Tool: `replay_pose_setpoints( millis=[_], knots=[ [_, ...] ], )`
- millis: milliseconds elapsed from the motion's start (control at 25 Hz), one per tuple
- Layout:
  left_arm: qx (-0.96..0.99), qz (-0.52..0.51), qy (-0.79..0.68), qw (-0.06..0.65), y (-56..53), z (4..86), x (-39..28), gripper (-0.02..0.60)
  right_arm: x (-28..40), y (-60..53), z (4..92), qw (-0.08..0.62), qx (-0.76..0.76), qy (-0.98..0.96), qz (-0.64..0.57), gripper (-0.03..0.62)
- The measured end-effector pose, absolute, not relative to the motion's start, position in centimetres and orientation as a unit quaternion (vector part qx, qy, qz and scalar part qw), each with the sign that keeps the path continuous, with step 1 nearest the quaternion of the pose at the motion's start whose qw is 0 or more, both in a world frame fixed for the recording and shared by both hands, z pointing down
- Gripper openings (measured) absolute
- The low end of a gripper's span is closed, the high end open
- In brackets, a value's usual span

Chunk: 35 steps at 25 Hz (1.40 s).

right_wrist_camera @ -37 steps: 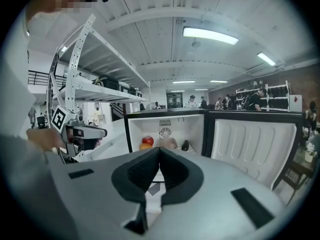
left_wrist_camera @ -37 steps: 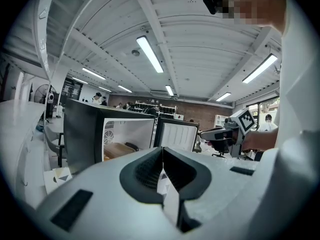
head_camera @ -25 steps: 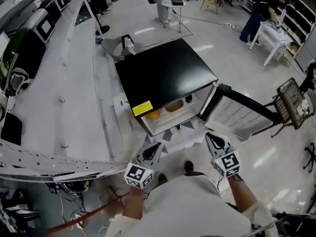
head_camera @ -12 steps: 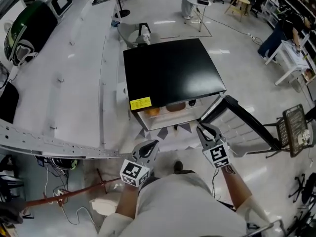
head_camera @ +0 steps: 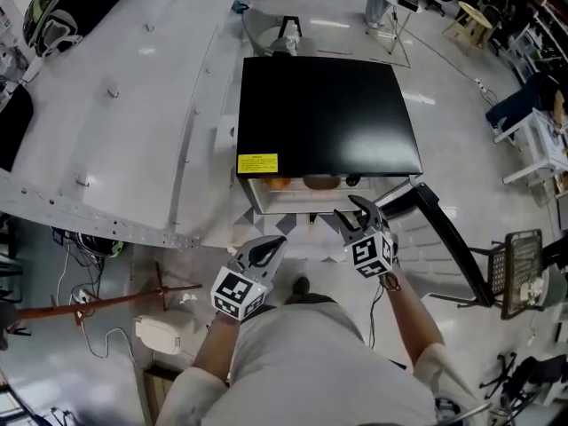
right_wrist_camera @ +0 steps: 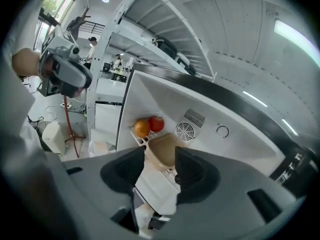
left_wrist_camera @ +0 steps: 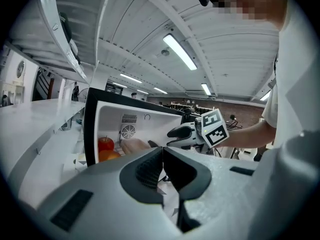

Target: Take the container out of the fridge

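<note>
So far only the fridge (head_camera: 328,114) door (head_camera: 448,242) is open: the tan container (right_wrist_camera: 162,151) sits ungripped inside, at frame centre beyond the right gripper (head_camera: 353,213), whose jaws have just been opening, the left gripper (left_wrist_camera: 162,156) pinched closed and empty; grasping and lifting out remain

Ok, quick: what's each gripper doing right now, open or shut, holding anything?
Left gripper: shut, nothing held.
Right gripper: open, fingers have just been opening; the container sits ahead of the gap, not gripped.
</note>
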<state>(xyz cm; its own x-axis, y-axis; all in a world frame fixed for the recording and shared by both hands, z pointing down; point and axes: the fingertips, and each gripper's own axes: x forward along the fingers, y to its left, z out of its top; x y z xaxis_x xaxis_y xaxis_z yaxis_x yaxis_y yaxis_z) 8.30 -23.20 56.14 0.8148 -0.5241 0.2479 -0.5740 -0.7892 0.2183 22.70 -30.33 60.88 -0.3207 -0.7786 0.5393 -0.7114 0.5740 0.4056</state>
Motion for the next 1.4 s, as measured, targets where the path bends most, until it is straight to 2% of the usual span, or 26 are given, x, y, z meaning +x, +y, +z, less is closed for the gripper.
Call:
replay_pose_setpoints(
  millis=[200,360,720,1000,1400],
  knots=[
    [0.936,0.086,-0.306,0.15,-23.2,56.6,9.0,0.005,21.2,-33.0,63.4,0.391,0.422,-0.814,-0.075,0.253],
    [0.929,0.083,-0.324,0.156,-23.2,56.9,8.7,0.005,20.7,-35.4,67.1,0.441,0.401,-0.796,-0.102,0.262],
    [0.921,0.079,-0.346,0.165,-23.4,57.8,8.9,0.005,19.5,-38.9,71.3,0.505,0.354,-0.771,-0.16,0.334],
    [0.913,0.078,-0.366,0.164,-22.6,57.5,8.0,0.005,19.0,-40.1,74.6,0.562,0.311,-0.731,-0.232,0.353],
    [0.901,0.078,-0.393,0.164,-21.7,57.5,6.3,0.005,19.0,-39.9,75.1,0.573,0.302,-0.718,-0.254,0.319]
  ],
)
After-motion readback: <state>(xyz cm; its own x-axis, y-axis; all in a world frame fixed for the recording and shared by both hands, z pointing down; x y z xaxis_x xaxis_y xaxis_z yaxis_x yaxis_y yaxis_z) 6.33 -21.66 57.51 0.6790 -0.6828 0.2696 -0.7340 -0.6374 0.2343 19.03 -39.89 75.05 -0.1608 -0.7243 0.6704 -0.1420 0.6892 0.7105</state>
